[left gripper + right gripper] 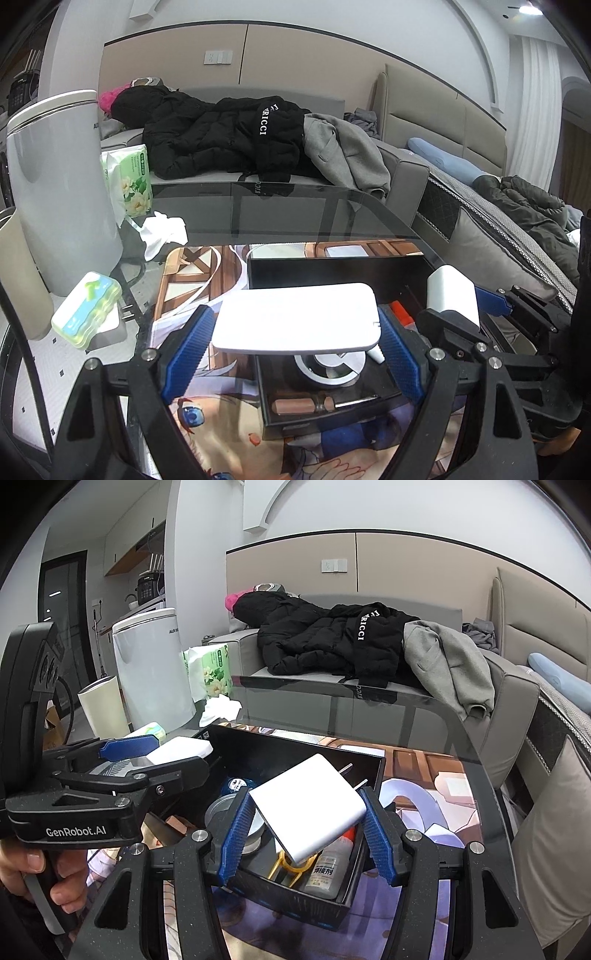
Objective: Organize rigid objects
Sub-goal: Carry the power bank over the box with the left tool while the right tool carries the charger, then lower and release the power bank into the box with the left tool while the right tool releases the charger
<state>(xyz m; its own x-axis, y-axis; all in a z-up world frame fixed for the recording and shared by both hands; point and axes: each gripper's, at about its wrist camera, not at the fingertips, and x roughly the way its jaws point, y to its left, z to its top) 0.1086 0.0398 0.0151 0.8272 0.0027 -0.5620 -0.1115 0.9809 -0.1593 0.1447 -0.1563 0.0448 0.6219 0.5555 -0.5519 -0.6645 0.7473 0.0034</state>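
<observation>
Here the left gripper (295, 339) clamps a flat white slab (297, 317) with rounded corners, smooth and matte, its ribbed blue pads (186, 347) pressed against the two short ends so the slab hangs level above the near end of a black tray (325, 264). The right gripper (304, 821) pinches a white wall charger (308, 808), a glossy block tilted on one corner with two metal prongs pointing away, held over the same tray. Beneath them the tray, a shallow rigid box with straight walls, holds a roll of tape (328, 369), a brown-handled tool (301, 406), a yellow piece (291, 866) and a small clear bottle (328, 867) with a printed label. The tray sits on a cartoon-printed mat (192, 266) under or on a dark glass tabletop (295, 210). On the left of the table stand a white cylindrical appliance (62, 192), a green tissue pack (129, 177) and a crumpled tissue (162, 232). Beyond it, a grey sofa (406, 177) carries a black puffer jacket (221, 136) and a grey hoodie (343, 147).
</observation>
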